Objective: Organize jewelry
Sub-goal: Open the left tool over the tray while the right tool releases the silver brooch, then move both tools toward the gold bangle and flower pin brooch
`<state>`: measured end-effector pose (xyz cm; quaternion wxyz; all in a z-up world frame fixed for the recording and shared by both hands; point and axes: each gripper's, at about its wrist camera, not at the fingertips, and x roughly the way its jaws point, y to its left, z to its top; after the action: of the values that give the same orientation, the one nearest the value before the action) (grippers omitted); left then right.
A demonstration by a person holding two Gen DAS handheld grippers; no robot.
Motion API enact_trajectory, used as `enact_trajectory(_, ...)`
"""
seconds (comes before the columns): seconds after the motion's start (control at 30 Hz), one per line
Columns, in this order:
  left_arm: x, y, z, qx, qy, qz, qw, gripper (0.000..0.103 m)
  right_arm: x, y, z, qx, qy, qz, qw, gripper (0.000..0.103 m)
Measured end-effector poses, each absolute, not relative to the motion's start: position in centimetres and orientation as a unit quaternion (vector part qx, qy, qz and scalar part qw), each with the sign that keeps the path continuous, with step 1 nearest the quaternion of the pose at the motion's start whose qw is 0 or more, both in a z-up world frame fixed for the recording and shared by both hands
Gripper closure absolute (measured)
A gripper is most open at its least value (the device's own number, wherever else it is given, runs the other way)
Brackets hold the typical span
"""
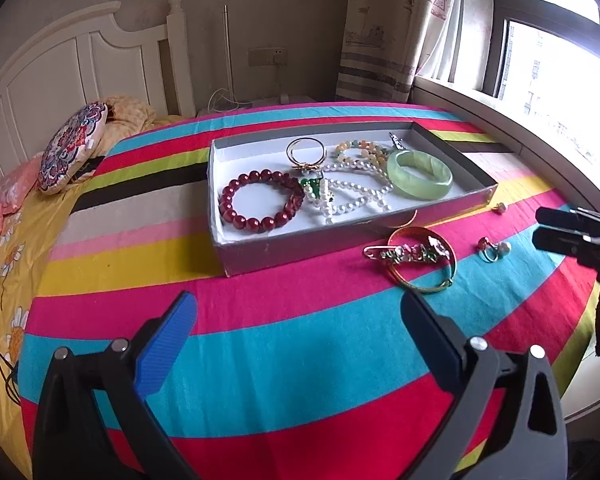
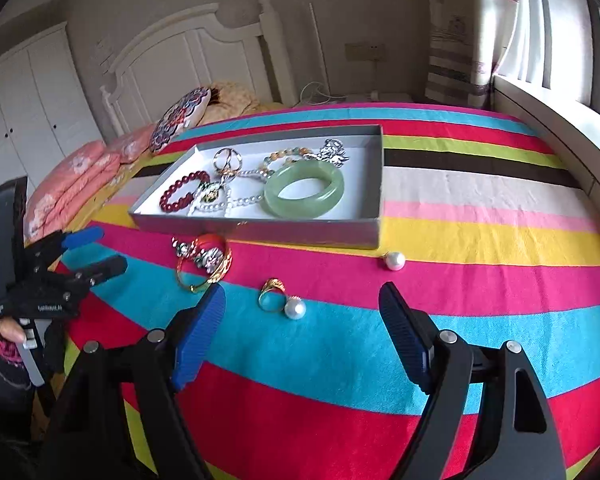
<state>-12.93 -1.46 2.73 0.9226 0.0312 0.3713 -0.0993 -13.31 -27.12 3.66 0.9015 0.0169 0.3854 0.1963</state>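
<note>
A shallow grey box (image 1: pixel 340 236) (image 2: pixel 260 229) on the striped bedspread holds a red bead bracelet (image 1: pixel 260 204), a pearl necklace (image 1: pixel 352 194), a green jade bangle (image 1: pixel 420 174) (image 2: pixel 304 192) and other pieces. In front of the box lie a gold bangle with a brooch (image 1: pixel 424 266) (image 2: pixel 204 266), a gold ring with a pearl (image 1: pixel 494 248) (image 2: pixel 284 300) and a loose pearl (image 2: pixel 395 261). My left gripper (image 1: pixel 298 308) (image 2: pixel 96 252) hangs open and empty over the cloth. My right gripper (image 2: pixel 302 300) (image 1: pixel 540 227) is open above the pearl ring, its pads clear of it.
A patterned round cushion (image 1: pixel 72 148) and pink bedding (image 2: pixel 76 176) lie by the white headboard (image 1: pixel 80 64). A window ledge (image 1: pixel 512 120) runs along the right side of the bed. A hand (image 2: pixel 10 330) grips the left tool's handle.
</note>
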Motion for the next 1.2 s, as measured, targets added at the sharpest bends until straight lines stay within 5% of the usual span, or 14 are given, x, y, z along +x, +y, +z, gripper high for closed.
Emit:
enact_trajectory(0.5, -12.4, 1.5, 2.3, -0.064, 0.382, -0.103, 0.916, 0.002, -14.3, -22.8, 2.5, -0.005, 0.404, 0.240, 0.883, 0.026)
enact_trajectory(0.83, -12.2, 1.5, 2.0, -0.075, 0.388, -0.109, 0.912, 0.002, -12.8, -15.0, 1.3, -0.127, 0.422, 0.226, 0.869, 0.026)
enact_trajectory(1.2, -12.2, 1.4, 2.0, -0.078, 0.389, -0.112, 0.911, 0.002, -9.9, -13.4, 0.5, -0.106, 0.435, 0.241, 0.861, 0.030)
